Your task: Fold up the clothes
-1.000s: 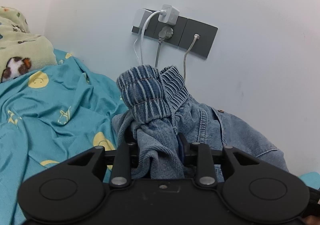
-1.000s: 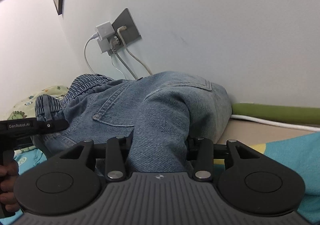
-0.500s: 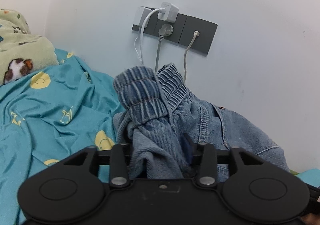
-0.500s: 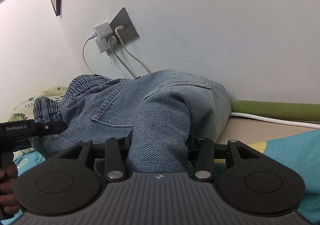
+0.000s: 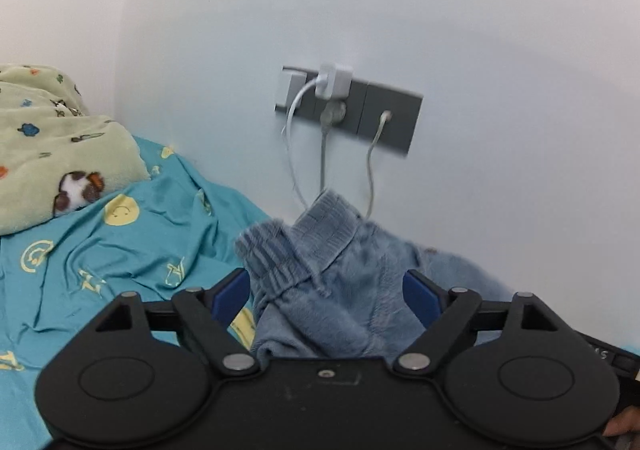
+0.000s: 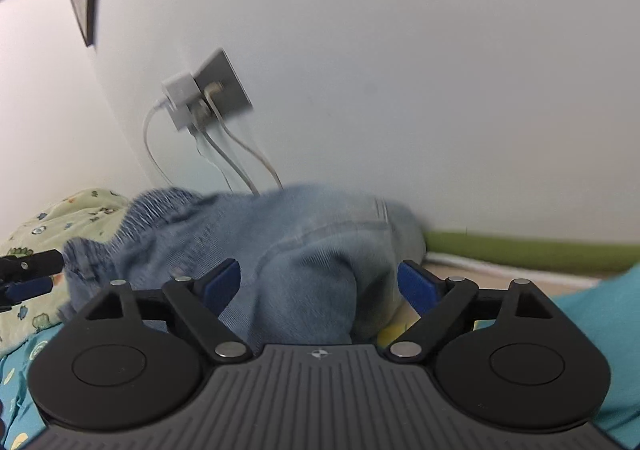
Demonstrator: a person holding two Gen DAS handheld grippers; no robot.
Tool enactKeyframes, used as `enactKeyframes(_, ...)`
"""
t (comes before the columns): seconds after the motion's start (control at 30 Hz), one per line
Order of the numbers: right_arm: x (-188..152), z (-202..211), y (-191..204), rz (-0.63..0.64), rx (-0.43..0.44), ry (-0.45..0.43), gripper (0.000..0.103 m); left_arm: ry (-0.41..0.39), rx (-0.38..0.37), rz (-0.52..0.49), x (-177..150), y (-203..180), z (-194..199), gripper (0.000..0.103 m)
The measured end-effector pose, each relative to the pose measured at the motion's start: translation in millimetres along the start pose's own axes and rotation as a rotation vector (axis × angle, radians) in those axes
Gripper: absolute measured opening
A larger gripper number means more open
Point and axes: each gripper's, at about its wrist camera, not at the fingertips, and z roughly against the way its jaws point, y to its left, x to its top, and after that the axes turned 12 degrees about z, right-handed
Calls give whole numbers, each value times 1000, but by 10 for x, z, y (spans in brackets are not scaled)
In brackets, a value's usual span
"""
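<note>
A pair of blue denim jeans (image 5: 340, 290) lies bunched on the bed against the wall, its ribbed waistband (image 5: 288, 246) toward the left. My left gripper (image 5: 326, 290) is open, its blue pads spread on either side of the waistband end. The jeans also show in the right wrist view (image 6: 304, 250), blurred. My right gripper (image 6: 320, 284) is open, its pads wide apart around a fold of denim. The tip of the left gripper (image 6: 28, 274) shows at the left edge of the right wrist view.
A teal sheet with yellow prints (image 5: 100, 258) covers the bed. A pale green blanket (image 5: 52, 154) lies at the left. A grey wall socket with chargers and hanging cables (image 5: 348, 106) sits just above the jeans. A green strip (image 6: 520, 250) runs along the wall.
Both grippers were shut on the jeans and have opened wide, letting go. The jeans have dropped lower on the bed and both views have tilted upward.
</note>
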Motion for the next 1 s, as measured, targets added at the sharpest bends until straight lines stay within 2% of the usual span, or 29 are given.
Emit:
enactKeyframes(0.33, 465, 411, 258, 106, 76, -23, 88, -93, 107, -26, 266, -143, 752, 89)
enactKeyframes(0.53, 743, 586, 468, 110, 162, -6, 88, -138, 184, -51, 412, -96, 1252, 99)
enactKeyframes(0.77, 1071, 846, 861, 137, 230, -15, 88, -177, 277, -46, 489, 88, 1871, 101)
enactKeyframes(1.0, 1388, 1069, 1379, 201, 344, -50, 88, -233, 366, -14, 561, 264, 2469, 102)
